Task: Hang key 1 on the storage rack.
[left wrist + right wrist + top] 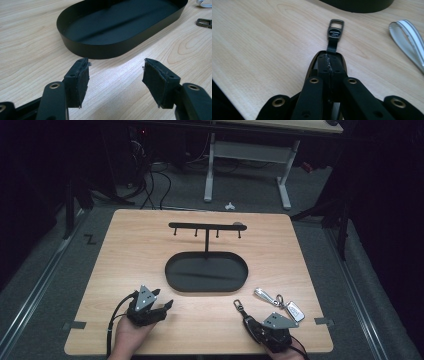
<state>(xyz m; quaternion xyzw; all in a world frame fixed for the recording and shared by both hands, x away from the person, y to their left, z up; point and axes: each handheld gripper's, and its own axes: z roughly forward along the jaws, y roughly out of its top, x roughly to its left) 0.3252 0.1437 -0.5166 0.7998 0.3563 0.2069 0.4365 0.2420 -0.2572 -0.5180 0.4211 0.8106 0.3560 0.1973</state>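
High view: our grippers flank an oval black tray (172, 275) with hook rack (206, 226).
Left gripper (162, 304) gapes wide; right gripper (329, 60), jaws together, rests over a dark key fob (335, 31), beside silver keys (280, 301).

I see the table (150, 245) evenly lit against a near-black room; the tray (100, 51) carries a soft sheen (nearest jaws slightly blurred).
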